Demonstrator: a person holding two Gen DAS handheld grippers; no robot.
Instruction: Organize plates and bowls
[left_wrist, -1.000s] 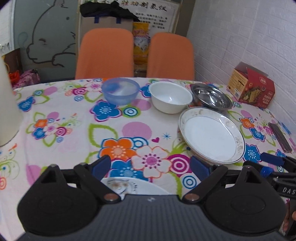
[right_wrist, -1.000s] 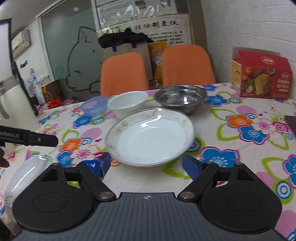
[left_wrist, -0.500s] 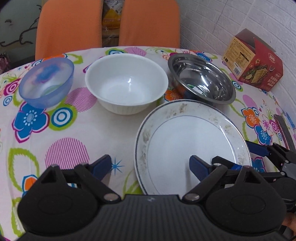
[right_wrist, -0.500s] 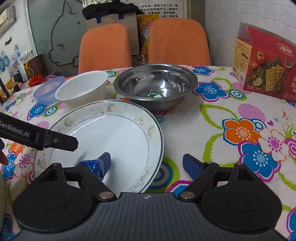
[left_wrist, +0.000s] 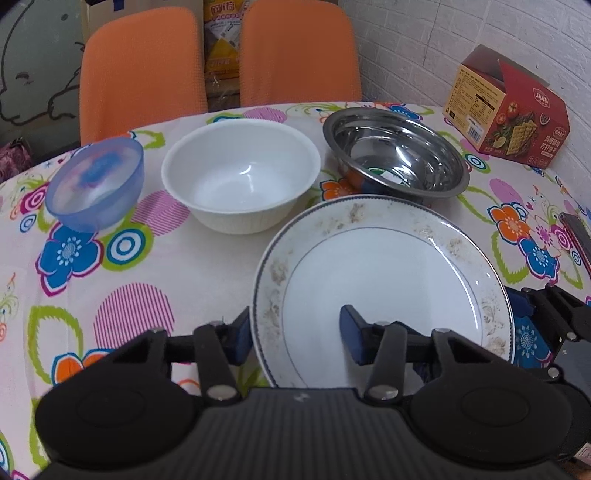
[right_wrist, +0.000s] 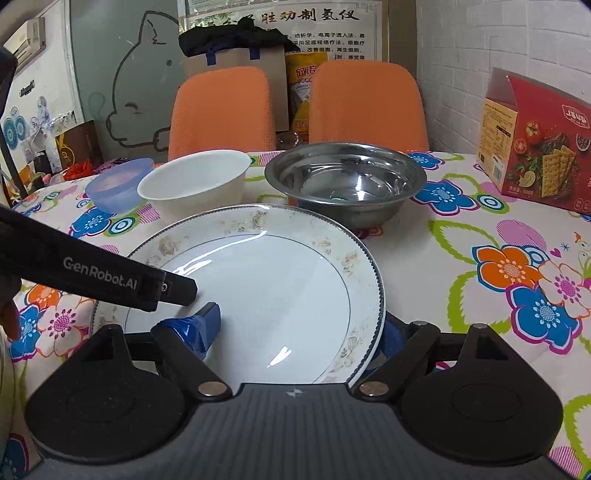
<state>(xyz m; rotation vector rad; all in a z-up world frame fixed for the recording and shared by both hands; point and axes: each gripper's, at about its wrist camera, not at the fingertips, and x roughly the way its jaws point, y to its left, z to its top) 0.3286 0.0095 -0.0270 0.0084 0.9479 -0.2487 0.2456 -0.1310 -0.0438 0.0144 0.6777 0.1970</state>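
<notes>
Since half a second earlier, both grippers had moved in over the plate (left_wrist: 384, 273). The left gripper (left_wrist: 295, 334) straddled its left rim, the right gripper (right_wrist: 301, 328) its right rim, fingers partly open around the edges; actual pinching could not be judged. The plate's near edge was hidden. It lay flat on the table (left_wrist: 147, 266), before the white bowl (left_wrist: 240, 173) and steel bowl (left_wrist: 395, 155).

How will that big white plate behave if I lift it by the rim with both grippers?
The white plate looks glazed ceramic: probably rigid, fairly heavy and breakable. Its glossy, reflective surface suggests it may slip between the jaws. Being wide and shallow, it would likely tilt if one side rises first.
</notes>
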